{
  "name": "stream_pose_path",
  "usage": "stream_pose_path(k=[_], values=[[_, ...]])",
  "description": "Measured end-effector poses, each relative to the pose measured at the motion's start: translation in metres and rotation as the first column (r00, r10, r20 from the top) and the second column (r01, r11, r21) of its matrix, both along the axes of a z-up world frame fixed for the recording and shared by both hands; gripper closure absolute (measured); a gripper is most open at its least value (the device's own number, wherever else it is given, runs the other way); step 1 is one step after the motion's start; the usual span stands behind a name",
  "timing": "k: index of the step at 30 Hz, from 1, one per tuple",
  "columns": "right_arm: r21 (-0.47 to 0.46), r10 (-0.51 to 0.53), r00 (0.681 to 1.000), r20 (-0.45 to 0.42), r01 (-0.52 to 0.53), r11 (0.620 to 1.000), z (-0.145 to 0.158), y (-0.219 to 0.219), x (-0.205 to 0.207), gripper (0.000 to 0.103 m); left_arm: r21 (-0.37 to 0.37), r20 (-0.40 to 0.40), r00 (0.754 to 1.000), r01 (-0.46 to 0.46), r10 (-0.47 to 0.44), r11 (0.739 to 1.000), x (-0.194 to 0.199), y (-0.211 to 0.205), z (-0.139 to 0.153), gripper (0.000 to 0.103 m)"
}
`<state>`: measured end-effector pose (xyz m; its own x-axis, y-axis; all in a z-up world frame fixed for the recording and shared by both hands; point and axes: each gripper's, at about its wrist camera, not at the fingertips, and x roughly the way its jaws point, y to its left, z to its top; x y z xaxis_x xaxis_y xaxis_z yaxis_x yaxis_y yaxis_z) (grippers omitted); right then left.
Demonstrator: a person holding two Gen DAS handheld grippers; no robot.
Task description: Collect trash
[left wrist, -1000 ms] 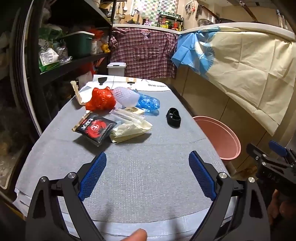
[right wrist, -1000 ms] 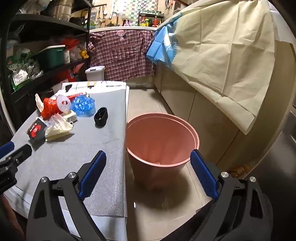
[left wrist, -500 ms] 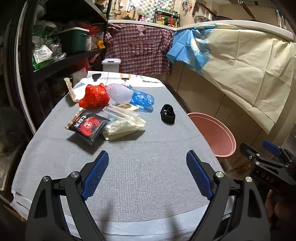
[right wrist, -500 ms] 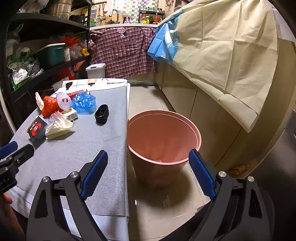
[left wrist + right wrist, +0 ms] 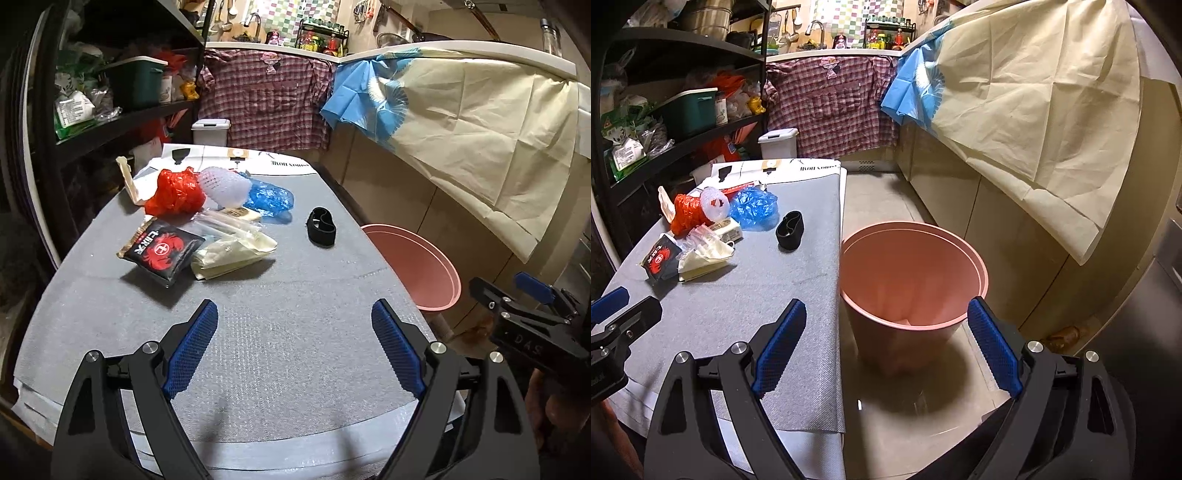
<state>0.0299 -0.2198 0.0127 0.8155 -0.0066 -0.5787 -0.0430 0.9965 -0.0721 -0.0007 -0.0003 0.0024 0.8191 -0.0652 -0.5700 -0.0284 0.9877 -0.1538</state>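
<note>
Left wrist view: the left tool (image 5: 294, 345), jaws standing wide apart with nothing between them, hangs over the near, bare part of the grey-covered worktop (image 5: 295, 369). The trash lies well ahead of it, toward the far left of the worktop: a black snack packet with a red crab (image 5: 162, 252), a cream plastic bag (image 5: 231, 253) touching the packet's right side, a red plastic bag (image 5: 176, 192), a white mesh sleeve (image 5: 225, 186), a blue plastic bag (image 5: 271, 197), and, apart to the right, a black band (image 5: 322, 226). Only the rim of the pink bin (image 5: 424, 266) shows here, beyond the worktop's right edge.

Right wrist view: the right tool (image 5: 886, 347), jaws likewise spread and empty, hangs above the worktop's right edge and the bin (image 5: 912, 273). This view alone looks into the bin, which stands on the floor just beside the worktop; a small pale scrap (image 5: 907, 322) lies at its bottom, its kind unclear. The trash heap sits well to the left of this tool, on the worktop. The tip of the left tool appears at the lower left edge.
</note>
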Motion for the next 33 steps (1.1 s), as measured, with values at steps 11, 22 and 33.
stream_pose_path(k=[11,22,33], values=[[0.001,-0.001,1.000,0.000,0.001,1.000,0.0008,-0.0028,0.0005,0.016,-0.018,0.001,1.000,0.010,-0.010,1.000,0.0002,0.0009,0.0008,0.022],[0.001,-0.001,1.000,0.001,0.001,1.000,0.0007,-0.0021,0.0002,0.016,-0.014,-0.001,0.999,0.045,-0.045,0.999,-0.0012,-0.0050,0.0006,0.022],[0.001,-0.002,1.000,0.000,0.002,1.000,0.0005,-0.0015,0.0000,0.016,-0.016,0.002,0.999,0.049,-0.049,0.999,-0.0019,-0.0061,0.0013,0.022]])
